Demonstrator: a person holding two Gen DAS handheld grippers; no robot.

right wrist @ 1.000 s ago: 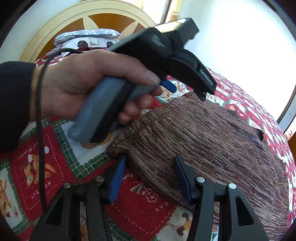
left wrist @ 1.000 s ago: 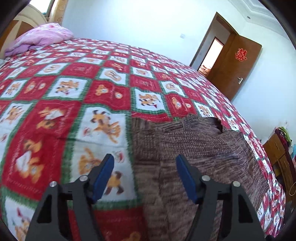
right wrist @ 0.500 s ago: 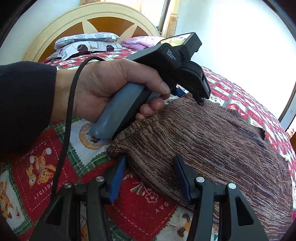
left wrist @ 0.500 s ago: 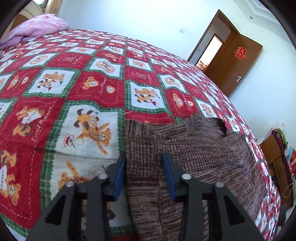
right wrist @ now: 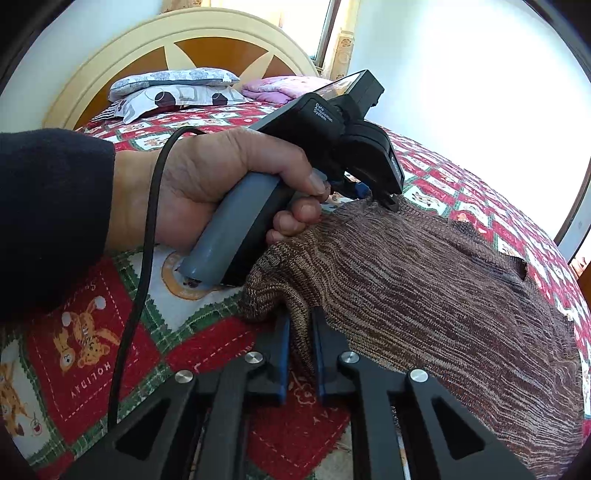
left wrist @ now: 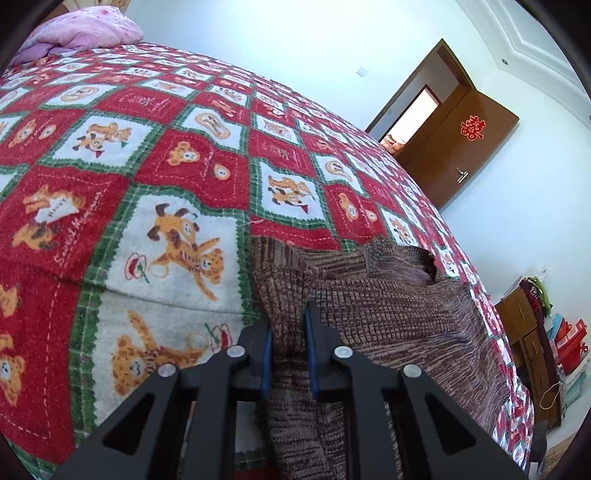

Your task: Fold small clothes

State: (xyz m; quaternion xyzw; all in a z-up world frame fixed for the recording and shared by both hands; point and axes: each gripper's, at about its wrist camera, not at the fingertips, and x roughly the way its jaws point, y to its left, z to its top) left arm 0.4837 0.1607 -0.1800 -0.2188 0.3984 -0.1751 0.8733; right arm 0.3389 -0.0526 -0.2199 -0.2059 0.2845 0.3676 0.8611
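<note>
A brown knitted sweater (left wrist: pixel 388 306) lies spread on the red patterned bedspread (left wrist: pixel 155 155). My left gripper (left wrist: pixel 288 332) is shut on the sweater's left edge. In the right wrist view the sweater (right wrist: pixel 424 288) fills the right half, and my right gripper (right wrist: pixel 300 332) is shut on its near corner. The left gripper (right wrist: pixel 380 197) shows there too, held in a hand, pinching the sweater's far edge.
A pink pillow (left wrist: pixel 81 33) and patterned pillows (right wrist: pixel 173 88) lie at the cream headboard (right wrist: pixel 177 48). A brown door (left wrist: pixel 469 147) stands open beyond the bed. A wooden cabinet with bags (left wrist: pixel 535 339) stands at the right.
Both grippers have closed from wide open onto the sweater's edge. The left gripper moved forward along the left edge as it shut.
</note>
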